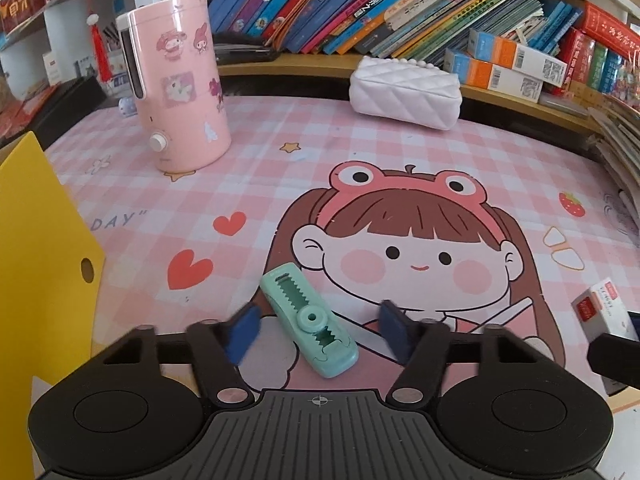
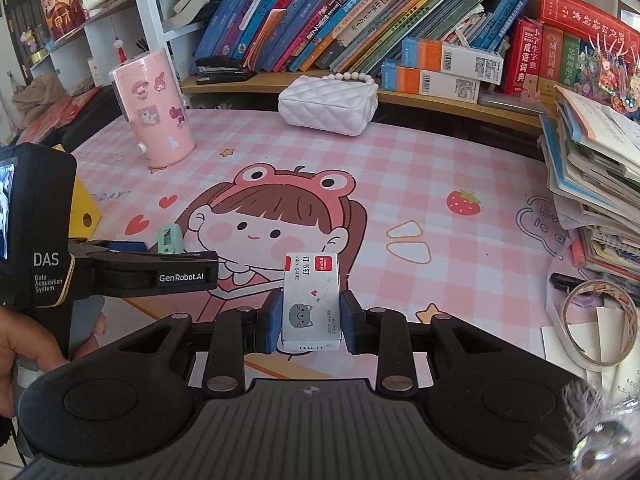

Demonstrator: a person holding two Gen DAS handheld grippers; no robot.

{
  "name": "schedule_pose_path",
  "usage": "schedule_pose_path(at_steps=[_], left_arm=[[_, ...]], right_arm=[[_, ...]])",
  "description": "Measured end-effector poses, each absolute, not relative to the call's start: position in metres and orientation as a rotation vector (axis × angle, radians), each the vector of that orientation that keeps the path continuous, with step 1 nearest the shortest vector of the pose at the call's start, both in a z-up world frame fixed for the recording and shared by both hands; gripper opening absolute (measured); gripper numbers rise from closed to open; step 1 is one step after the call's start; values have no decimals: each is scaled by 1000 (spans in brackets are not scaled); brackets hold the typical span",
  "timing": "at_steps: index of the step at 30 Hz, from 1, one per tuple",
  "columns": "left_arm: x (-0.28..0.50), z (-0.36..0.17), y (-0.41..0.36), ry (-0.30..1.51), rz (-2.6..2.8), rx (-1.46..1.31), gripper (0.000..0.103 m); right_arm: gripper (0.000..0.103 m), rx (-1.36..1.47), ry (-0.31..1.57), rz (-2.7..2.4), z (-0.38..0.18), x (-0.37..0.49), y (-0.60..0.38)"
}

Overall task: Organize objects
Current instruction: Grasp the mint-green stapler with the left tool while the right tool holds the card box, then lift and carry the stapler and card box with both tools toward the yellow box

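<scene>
1. Your left gripper [image 1: 320, 330] hangs low over the pink checked desk mat [image 1: 360, 152], jaws spread wide; the blue pads [image 1: 244, 334] flank the mint-green correction tape [image 1: 310, 320] on either side without touching it, so it holds nothing.
2. That correction tape lies flat on the mat, angled, across the lower left of the cartoon girl print [image 1: 404, 252]; in the right wrist view only its far end [image 2: 170, 240] shows above the left gripper's finger.
3. Your right gripper [image 2: 310, 320] has its jaws drawn in around the white staple box [image 2: 311, 300]; the left pad presses its side, and the right pad sits at its other side, though whether a sliver of gap remains there is hard to tell; the box stands lengthwise between the fingers with its cat sticker facing up.
4. From the left wrist view, the staple box [image 1: 600, 308] shows at the far right edge.
5. A yellow panel [image 1: 36, 264] stands at the mat's left edge; a pink cylinder with stickers [image 1: 182, 80] and a white quilted purse [image 1: 404, 92] sit well apart at the back of the mat, below the bookshelf [image 1: 360, 8].
6. A roll of tape [image 2: 600, 320] lies at the right, near a stack of books [image 2: 596, 168].
</scene>
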State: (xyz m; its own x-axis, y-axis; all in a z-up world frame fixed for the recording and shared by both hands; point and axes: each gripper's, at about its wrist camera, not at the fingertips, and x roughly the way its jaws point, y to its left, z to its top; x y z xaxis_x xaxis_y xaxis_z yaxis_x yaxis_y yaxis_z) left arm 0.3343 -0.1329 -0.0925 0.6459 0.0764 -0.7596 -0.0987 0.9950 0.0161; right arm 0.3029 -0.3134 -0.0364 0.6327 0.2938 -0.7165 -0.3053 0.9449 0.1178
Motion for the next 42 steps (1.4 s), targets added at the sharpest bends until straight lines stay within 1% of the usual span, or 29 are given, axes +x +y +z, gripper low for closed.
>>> schedule_pose_path(at_steps=[1, 2, 4, 5, 6, 10, 19, 25, 42], left_arm=[[334, -92, -132, 864, 98, -28, 49], [333, -91, -131, 863, 98, -26, 45], [332, -90, -127, 863, 100, -25, 29], [332, -90, -125, 864, 104, -25, 25], [332, -89, -123, 865, 106, -26, 23], [328, -87, -123, 882, 89, -18, 23], [291, -53, -127, 800, -7, -38, 23], [265, -37, -122, 783, -48, -82, 23], [196, -17, -89, 743, -140, -141, 23]], right_arm=[[28, -14, 818, 343, -36, 303, -313], [28, -12, 819, 345, -36, 303, -313], [28, -4, 821, 351, -36, 302, -313], [28, 1, 822, 355, -36, 301, -313], [28, 4, 823, 357, -36, 301, -313], [28, 3, 827, 361, -36, 297, -310], [28, -25, 845, 336, -39, 282, -302], [28, -36, 869, 319, -42, 267, -297], [28, -59, 827, 275, -24, 216, -254]])
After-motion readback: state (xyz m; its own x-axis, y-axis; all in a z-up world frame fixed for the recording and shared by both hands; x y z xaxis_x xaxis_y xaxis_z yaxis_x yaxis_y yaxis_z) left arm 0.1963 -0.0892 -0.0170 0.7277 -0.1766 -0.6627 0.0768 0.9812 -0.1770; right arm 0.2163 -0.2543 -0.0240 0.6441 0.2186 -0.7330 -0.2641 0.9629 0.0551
